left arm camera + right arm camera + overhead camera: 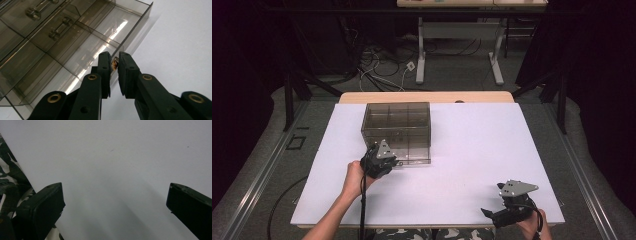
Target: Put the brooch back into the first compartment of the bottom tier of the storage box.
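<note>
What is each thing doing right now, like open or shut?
Smoky plastic drawer box: upright on the white table top, bottom drawer pulled partly out.
Bottom drawer: partly open, looks empty.
Left gripper: jaws nearly shut, pinching the drawer's front edge.
Right gripper: jaws wide open, holding nothing, above the table.
White table top: flat, bare.

Lab: floor cables (382, 70), black curtains (597, 75)

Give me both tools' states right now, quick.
Left tool: closed on the front edge of the pulled-out drawer of the smoky clear drawer box.
Right tool: open, holding nothing, over the white tabletop.
</note>
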`<state>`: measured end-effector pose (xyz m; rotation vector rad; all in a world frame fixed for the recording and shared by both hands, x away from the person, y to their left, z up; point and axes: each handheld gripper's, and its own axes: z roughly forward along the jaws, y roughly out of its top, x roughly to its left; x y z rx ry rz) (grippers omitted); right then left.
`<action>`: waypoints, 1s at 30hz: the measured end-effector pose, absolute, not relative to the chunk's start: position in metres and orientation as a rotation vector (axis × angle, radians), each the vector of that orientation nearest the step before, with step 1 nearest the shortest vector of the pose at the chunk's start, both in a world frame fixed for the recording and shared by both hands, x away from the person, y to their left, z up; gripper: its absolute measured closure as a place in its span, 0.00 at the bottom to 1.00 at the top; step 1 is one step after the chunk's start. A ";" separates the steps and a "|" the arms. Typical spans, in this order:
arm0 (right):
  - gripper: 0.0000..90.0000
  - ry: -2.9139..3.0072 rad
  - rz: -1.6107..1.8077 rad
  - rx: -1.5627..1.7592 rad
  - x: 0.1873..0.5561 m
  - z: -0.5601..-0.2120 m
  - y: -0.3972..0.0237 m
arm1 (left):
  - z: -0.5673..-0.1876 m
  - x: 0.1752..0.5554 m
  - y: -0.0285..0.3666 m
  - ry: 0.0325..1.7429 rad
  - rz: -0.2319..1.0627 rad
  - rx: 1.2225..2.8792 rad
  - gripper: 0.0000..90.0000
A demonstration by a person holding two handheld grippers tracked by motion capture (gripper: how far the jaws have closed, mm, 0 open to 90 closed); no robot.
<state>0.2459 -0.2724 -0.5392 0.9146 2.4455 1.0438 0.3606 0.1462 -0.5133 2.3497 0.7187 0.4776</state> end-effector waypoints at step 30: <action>0.01 2.445 1.041 0.915 0.246 -0.539 -0.273 | -0.517 0.372 0.169 0.814 0.550 2.294 0.89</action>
